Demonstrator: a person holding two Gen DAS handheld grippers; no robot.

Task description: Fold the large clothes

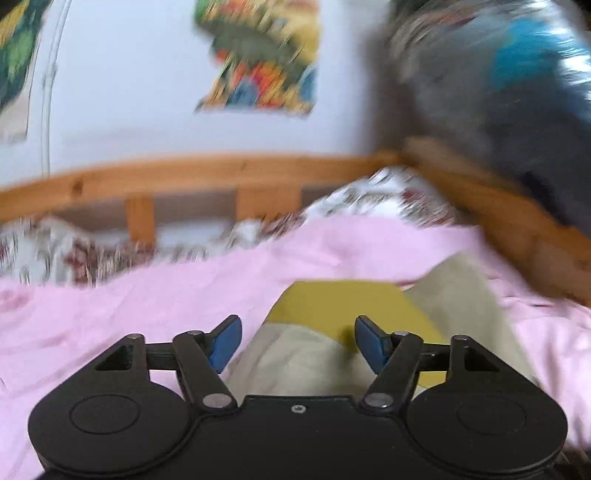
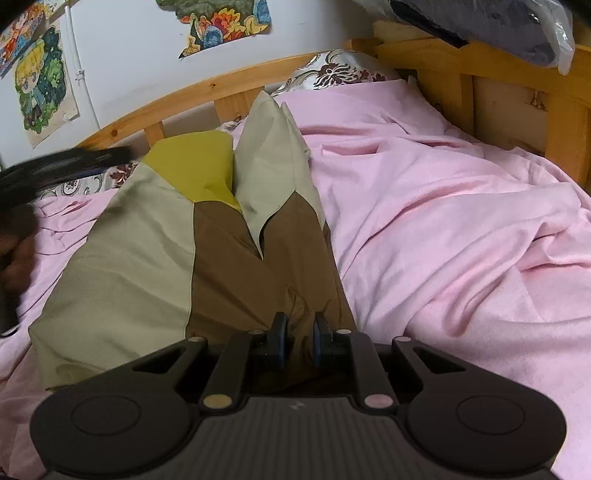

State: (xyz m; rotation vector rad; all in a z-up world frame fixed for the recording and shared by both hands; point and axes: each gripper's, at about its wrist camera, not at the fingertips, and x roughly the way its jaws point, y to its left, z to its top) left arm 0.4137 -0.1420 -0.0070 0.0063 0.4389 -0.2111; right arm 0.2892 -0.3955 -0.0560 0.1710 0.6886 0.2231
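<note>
On the wooden-framed bed (image 2: 436, 51), over a pink sheet (image 2: 443, 206), a beige, brown and yellow garment (image 2: 147, 251) is laid out, its near brown edge pinched by the right gripper (image 2: 300, 341), while the left gripper (image 1: 297, 341) is held spread and empty above it.

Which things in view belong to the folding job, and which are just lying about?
In the job:
- colour-block garment, beige, brown and yellow
- right hand-held gripper, shut on the garment's brown part
- left hand-held gripper, open over the garment
- pink sheet, the surface beneath

Lying about:
- floral bedding
- wooden bed frame
- wall posters
- bagged dark bundle
</note>
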